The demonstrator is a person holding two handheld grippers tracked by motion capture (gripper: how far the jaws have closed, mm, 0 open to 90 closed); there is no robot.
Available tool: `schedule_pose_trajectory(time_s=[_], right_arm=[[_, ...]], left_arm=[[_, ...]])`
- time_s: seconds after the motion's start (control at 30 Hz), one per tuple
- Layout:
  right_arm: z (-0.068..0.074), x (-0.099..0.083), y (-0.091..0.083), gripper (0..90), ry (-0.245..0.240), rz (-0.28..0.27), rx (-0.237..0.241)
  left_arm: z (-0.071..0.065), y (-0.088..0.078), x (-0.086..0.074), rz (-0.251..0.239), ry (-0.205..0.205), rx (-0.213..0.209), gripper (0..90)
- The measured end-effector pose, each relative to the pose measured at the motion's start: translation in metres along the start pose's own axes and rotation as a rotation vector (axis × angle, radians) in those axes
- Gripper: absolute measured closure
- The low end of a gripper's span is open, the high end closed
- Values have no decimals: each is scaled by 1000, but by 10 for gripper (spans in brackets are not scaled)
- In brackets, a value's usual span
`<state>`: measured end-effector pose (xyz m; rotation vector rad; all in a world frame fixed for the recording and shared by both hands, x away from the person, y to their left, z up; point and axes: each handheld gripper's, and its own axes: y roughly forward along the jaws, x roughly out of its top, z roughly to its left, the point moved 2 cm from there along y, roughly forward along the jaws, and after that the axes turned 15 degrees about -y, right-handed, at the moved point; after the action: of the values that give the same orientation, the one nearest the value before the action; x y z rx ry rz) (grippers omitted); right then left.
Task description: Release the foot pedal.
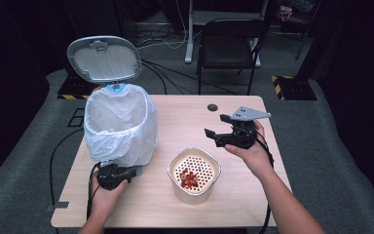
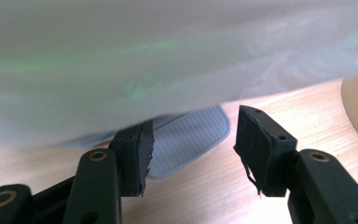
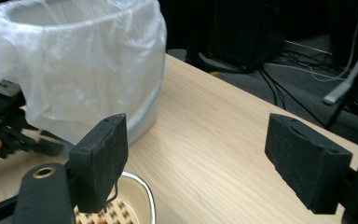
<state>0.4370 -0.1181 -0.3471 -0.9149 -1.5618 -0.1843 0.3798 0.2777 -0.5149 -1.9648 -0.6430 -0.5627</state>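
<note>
The bin, lined with a white plastic bag, stands at the left of the table with its lid raised. A grey foot pedal projects from its near base. The left gripper sits low against that base, jaws apart, holding nothing, with the pedal just beyond its fingertips. A cream container with a perforated insert and red pieces stands near centre. The right gripper hovers to the right of it, jaws wide, empty.

Risks, as judged: loose bag film overhangs the pedal and could be pinched or snagged. A sideways push could shift the light bin. A careless grip could tip the container and spill its contents.
</note>
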Motion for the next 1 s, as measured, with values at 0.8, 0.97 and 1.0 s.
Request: schedule_pose_trajectory(time_s=[0.8, 0.97, 1.0], right_arm=[[12, -110, -30, 225, 86, 88, -130], [15, -132, -25, 231, 114, 137, -138], [15, -136, -24, 234, 114, 141, -136]], left_arm=[[35, -28, -11, -37, 75, 40, 369], [41, -25, -12, -56, 80, 58, 351], [46, -25, -12, -45, 91, 73, 351]])
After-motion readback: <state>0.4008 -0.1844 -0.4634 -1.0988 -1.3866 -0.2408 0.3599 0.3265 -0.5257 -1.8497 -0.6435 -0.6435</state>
